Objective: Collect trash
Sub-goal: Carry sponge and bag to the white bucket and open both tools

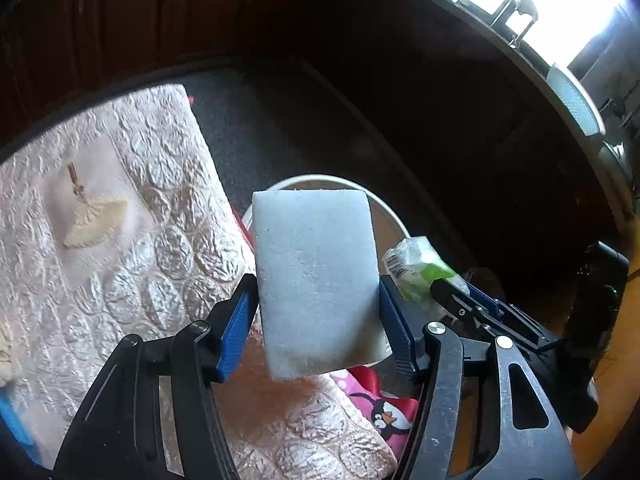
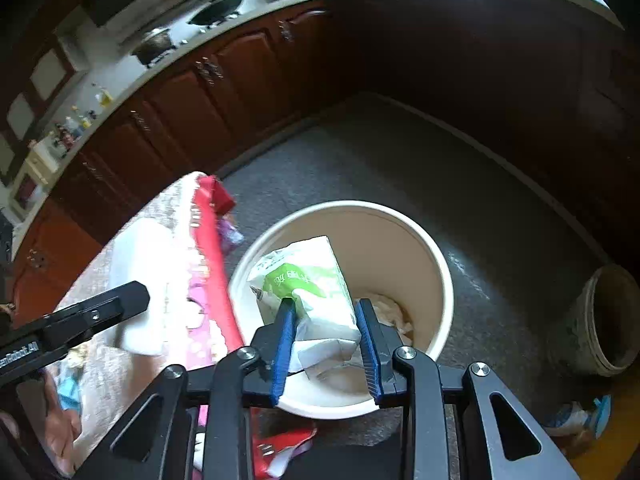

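Observation:
My left gripper is shut on a white foam block, whose sides sit against the blue pads. The block hangs past the edge of the quilted table, partly over the white bin. In the right wrist view my right gripper is shut on a crumpled green-and-white packet above the open white bin. Crumpled white paper lies in the bin's bottom. The packet and the right gripper's fingers also show to the right of the block. One of the left gripper's fingers and the blurred block show at the left.
A cream quilted cloth covers the table at the left, with a red and pink patterned sheet hanging at its edge. The bin stands on grey carpet before dark wooden cabinets. A dirty second bucket stands at the right.

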The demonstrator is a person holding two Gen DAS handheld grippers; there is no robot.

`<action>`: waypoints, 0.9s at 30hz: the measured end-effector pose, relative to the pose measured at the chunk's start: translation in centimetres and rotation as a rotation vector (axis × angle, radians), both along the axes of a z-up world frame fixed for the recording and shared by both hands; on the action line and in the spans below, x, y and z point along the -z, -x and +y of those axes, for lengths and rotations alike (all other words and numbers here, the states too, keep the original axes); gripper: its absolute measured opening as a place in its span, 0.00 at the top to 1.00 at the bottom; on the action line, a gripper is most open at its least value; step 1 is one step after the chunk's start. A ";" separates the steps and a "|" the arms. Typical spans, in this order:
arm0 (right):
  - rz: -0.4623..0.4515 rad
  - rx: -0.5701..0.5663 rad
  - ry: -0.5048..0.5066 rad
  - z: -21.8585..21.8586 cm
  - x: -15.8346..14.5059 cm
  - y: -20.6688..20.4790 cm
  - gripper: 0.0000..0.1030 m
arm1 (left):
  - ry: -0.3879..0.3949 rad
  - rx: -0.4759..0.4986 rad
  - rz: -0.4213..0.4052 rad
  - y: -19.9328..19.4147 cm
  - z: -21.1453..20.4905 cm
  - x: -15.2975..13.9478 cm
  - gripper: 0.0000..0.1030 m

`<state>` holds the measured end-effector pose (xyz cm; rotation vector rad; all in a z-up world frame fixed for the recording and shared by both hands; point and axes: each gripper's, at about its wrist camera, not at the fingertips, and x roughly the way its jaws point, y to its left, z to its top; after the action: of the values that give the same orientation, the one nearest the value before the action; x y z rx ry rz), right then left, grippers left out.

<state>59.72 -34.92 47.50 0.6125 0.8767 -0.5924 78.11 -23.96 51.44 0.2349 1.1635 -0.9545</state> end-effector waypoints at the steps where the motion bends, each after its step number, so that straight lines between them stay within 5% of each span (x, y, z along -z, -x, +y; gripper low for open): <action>1: 0.024 0.010 -0.002 -0.2 0.4 -0.1 0.59 | -0.007 -0.001 0.005 -0.1 0.0 0.2 0.41; 3: 0.033 0.018 -0.001 -0.4 0.8 -0.1 0.45 | -0.012 0.007 0.020 -0.1 0.1 0.5 0.37; 13: 0.029 0.028 -0.031 -0.6 1.2 0.5 0.44 | 0.001 -0.009 0.016 -0.4 1.7 -0.2 0.31; 27: 0.014 -0.020 -0.015 1.5 0.0 -1.1 0.43 | -0.019 -0.048 -0.117 0.3 6.3 -2.1 0.31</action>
<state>60.84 -33.39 47.46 0.6135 0.9001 -0.5732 77.77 -17.63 53.58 0.2736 1.0664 -0.8759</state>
